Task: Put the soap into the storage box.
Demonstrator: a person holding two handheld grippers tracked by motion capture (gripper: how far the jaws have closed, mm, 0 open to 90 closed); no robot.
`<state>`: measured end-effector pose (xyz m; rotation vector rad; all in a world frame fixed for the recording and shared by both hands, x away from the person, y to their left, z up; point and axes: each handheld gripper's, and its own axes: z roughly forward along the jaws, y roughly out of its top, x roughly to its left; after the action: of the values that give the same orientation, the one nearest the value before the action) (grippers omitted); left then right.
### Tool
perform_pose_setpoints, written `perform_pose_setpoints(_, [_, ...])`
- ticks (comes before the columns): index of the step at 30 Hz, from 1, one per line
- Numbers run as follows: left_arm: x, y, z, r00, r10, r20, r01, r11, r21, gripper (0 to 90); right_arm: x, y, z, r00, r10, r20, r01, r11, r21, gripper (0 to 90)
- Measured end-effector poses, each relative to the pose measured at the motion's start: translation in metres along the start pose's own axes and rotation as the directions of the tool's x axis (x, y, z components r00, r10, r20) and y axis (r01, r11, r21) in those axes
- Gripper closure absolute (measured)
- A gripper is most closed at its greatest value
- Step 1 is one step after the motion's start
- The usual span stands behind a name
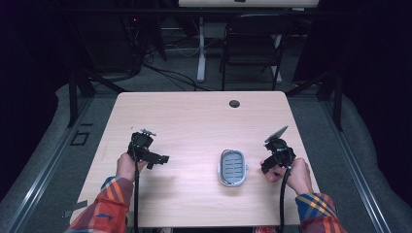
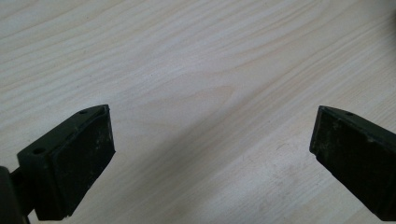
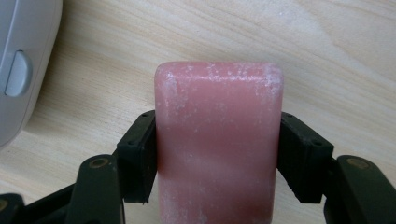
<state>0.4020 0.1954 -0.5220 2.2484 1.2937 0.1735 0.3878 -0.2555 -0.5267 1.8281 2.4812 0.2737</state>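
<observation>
My right gripper has its jaws clamped on the long sides of a pink soap bar, held just above the wooden table at its right near side. The grey soap dish sits just to the left, its slatted tray bare. My left gripper hangs wide apart over bare wood, holding nothing. I judge the grasp done; next I carry the bar left and lower it squarely into the dish
</observation>
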Motion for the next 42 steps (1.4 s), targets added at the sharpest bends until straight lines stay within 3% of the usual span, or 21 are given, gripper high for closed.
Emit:
perform_pose_setpoints(5, [-0.001,0.000,0.001,1.0000,0.001,0.001,-0.001,1.0000,0.002,0.0,-0.004,0.003,-0.008,0.9994,-0.033,0.010,0.033,0.999,0.034,36.9])
perform_pose_setpoints(7, [-0.001,0.001,0.001,1.0000,0.006,0.001,-0.006,1.0000,0.002,0.0,-0.003,0.003,-0.008,0.9999,-0.014,0.009,0.014,1.000,0.006,36.9])
perform_pose_setpoints(11, [0.000,0.000,0.000,1.0000,0.007,-0.002,-0.007,1.0000,0.002,0.0,-0.003,0.006,-0.012,0.9992,-0.039,0.008,0.039,0.999,0.026,36.9])
perform_pose_setpoints(22, [-0.001,0.001,0.001,0.9999,0.010,0.005,-0.011,0.9999,0.004,0.0,0.007,0.013,-0.028,0.9968,-0.080,0.008,0.080,0.997,-0.006,36.9])
perform_pose_setpoints(27, [-0.001,0.001,0.001,1.0000,0.007,0.006,-0.007,1.0000,0.005,0.0,0.009,0.016,-0.032,0.9941,-0.108,0.007,0.108,0.994,0.011,36.9])
perform_pose_setpoints(29, [-0.001,0.001,0.001,1.0000,0.005,0.005,-0.005,1.0000,0.003,0.0,0.011,0.016,-0.031,0.9944,-0.105,0.007,0.105,0.994,-0.005,36.9])
perform_pose_setpoints(30, [-0.001,0.001,0.001,1.0000,0.007,0.006,-0.007,1.0000,0.005,0.0,0.011,0.017,-0.033,0.9924,-0.122,0.014,0.122,0.992,0.015,36.9])
perform_pose_setpoints(38, [-0.001,0.001,0.001,1.0000,0.007,0.006,-0.007,1.0000,0.003,0.0,0.018,0.018,-0.043,0.9915,-0.129,0.016,0.129,0.992,-0.010,36.9])
perform_pose_setpoints(42, [-0.001,0.001,0.000,0.9999,0.011,0.006,-0.011,0.9999,0.001,0.0,0.022,0.019,-0.049,0.9868,-0.161,0.019,0.160,0.987,0.005,36.9])
